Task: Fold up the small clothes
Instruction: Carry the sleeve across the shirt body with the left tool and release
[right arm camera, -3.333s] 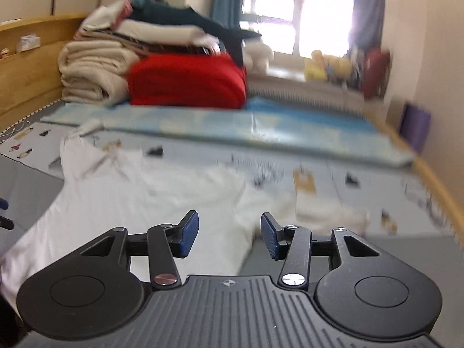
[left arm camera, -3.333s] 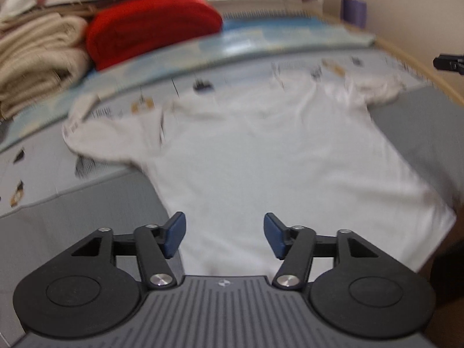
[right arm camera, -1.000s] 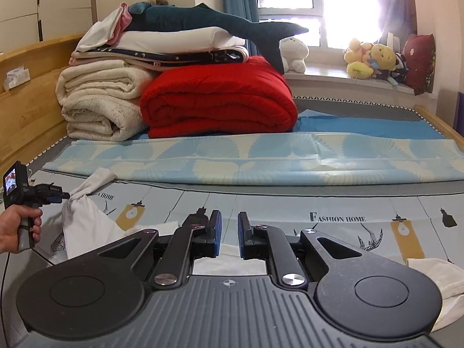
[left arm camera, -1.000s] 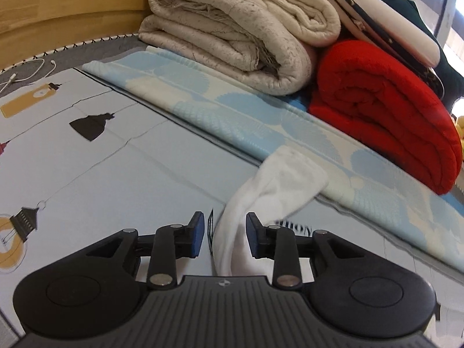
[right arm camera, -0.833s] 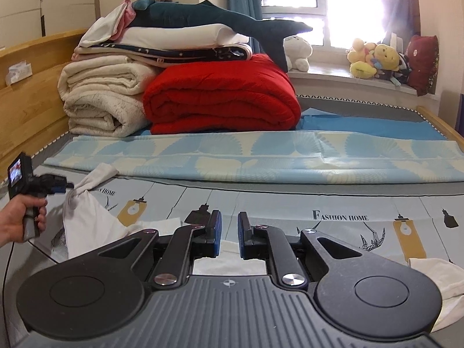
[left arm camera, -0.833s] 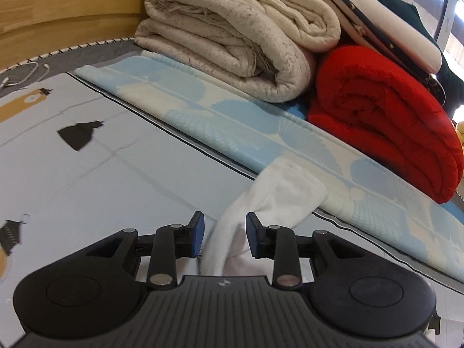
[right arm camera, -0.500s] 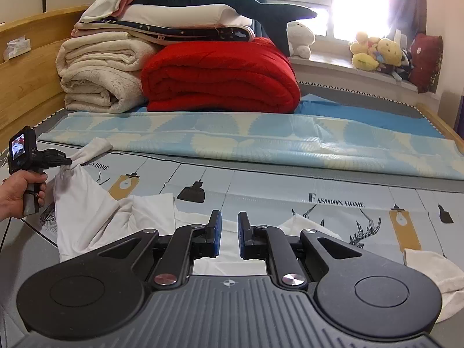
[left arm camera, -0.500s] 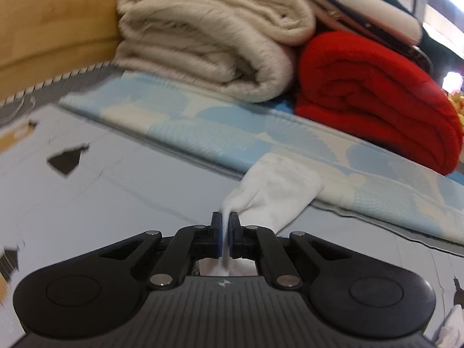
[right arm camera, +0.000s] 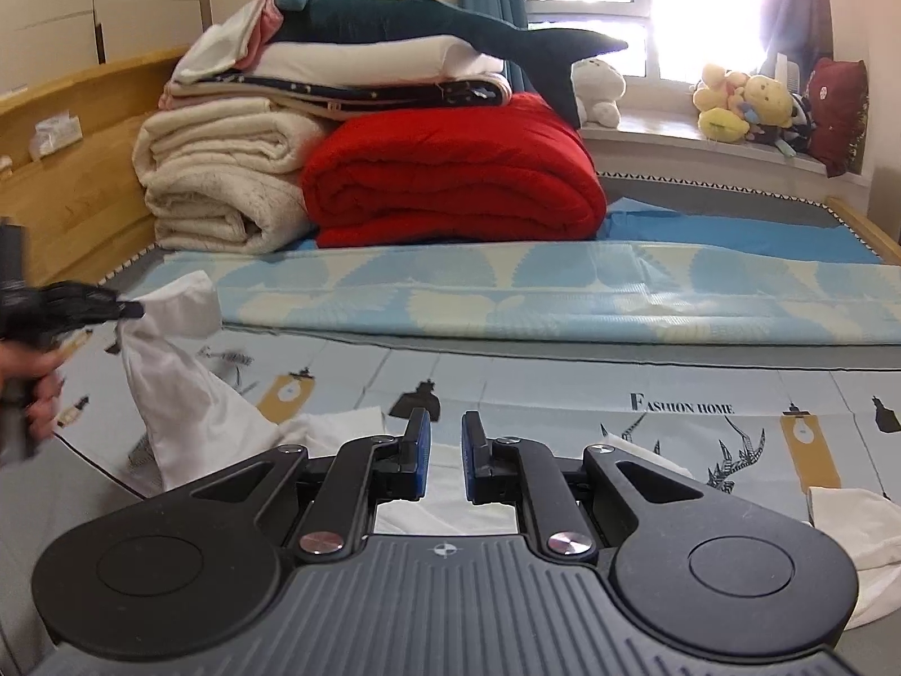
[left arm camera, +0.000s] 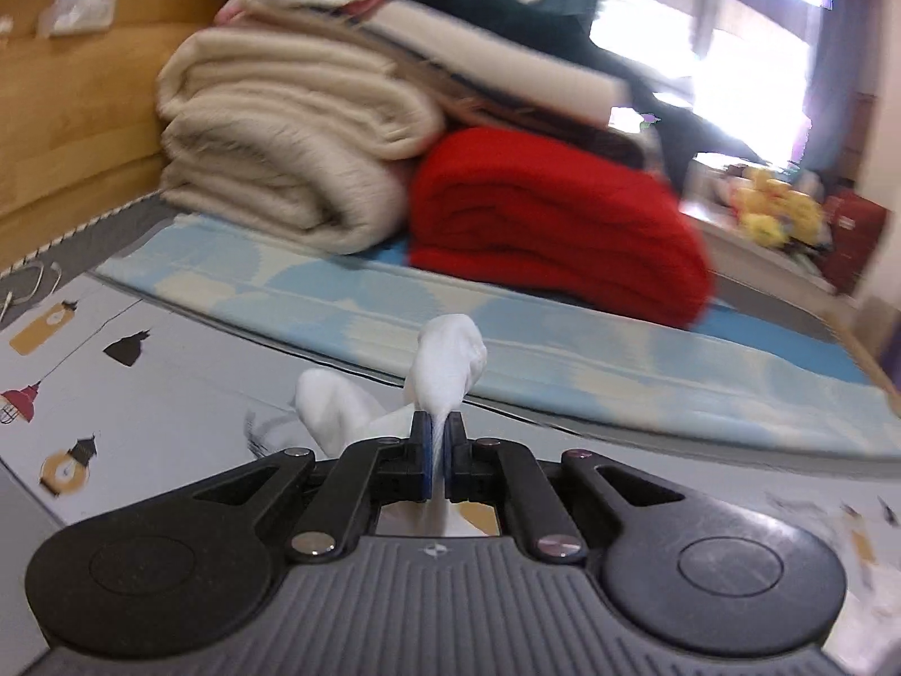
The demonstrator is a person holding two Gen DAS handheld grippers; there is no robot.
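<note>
White cloth of the shirt (left arm camera: 447,363) is pinched between the blue pads of the left gripper (left arm camera: 438,453), which are pressed together on a sleeve with only the fabric between them. In the right wrist view the left gripper (right arm camera: 126,310) shows at the left edge, lifting that sleeve off the printed sheet (right arm camera: 563,388), while the rest of the shirt (right arm camera: 186,411) hangs down and lies on the bed. A hand (right arm camera: 34,388) holds its handle, partly cut off by the picture edge.

The right gripper (right arm camera: 445,450) has its fingers close together but not touching, with a narrow gap between them. White fabric lies under and behind them, but I cannot tell if the pads touch it, because the gripper body hides this part. The other sleeve (right arm camera: 856,529) lies flat at the right, partly hidden too.

The left wrist view is blurred; the cream blankets (left arm camera: 293,158) and the red blanket (left arm camera: 552,225) behind are soft in outline.
</note>
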